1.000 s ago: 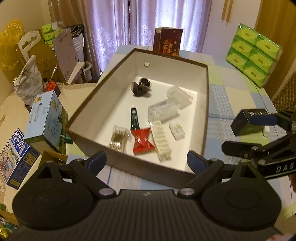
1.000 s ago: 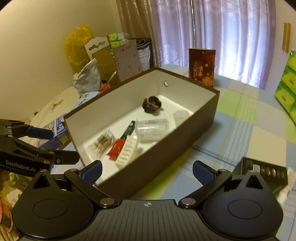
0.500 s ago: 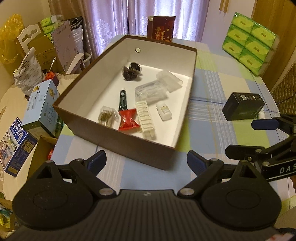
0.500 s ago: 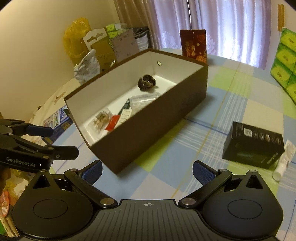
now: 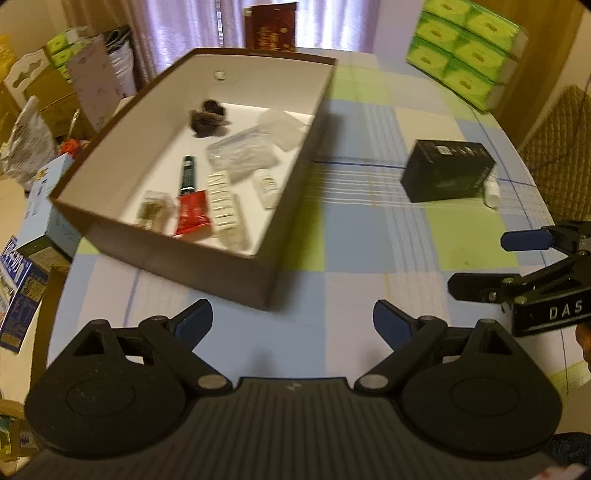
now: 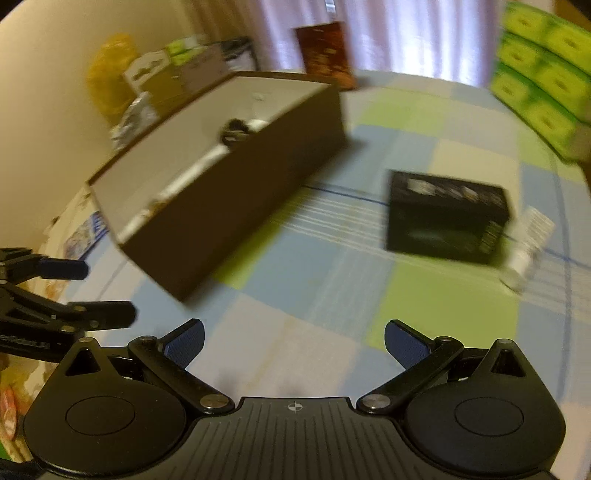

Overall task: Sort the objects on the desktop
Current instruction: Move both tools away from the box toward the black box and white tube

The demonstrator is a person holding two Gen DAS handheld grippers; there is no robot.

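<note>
1. Checked tablecloth (image 5: 354,236) in blue, green and cream covered the table; purple curtains hung behind it.
2. Brown open-topped box (image 5: 173,254) with a white interior stood on the left part of the cloth. It held a dark crumpled item (image 5: 207,118), clear plastic cases (image 5: 243,155), a dark tube (image 5: 187,175), a red packet (image 5: 192,216), a white strip (image 5: 225,201) and a small bagged item (image 5: 153,210), all lying on its floor.
3. Black carton (image 5: 448,171) lay on the cloth well apart from the box, to its right. A small white tube (image 6: 526,240) lay just beside the carton's far right end.
4. Left gripper (image 5: 291,321) hovered over bare cloth near the box's front corner, fingers spread wide and holding nothing.
5. Right gripper (image 6: 293,341) likewise had its blue-padded fingers spread apart and empty, above bare cloth short of the black carton. That view was motion-blurred.
6. Green tissue packs (image 5: 467,48) were stacked at the table's far right; a dark red box (image 5: 271,24) stood upright behind the brown box. Assorted cartons and bags cluttered the area left of the table.
</note>
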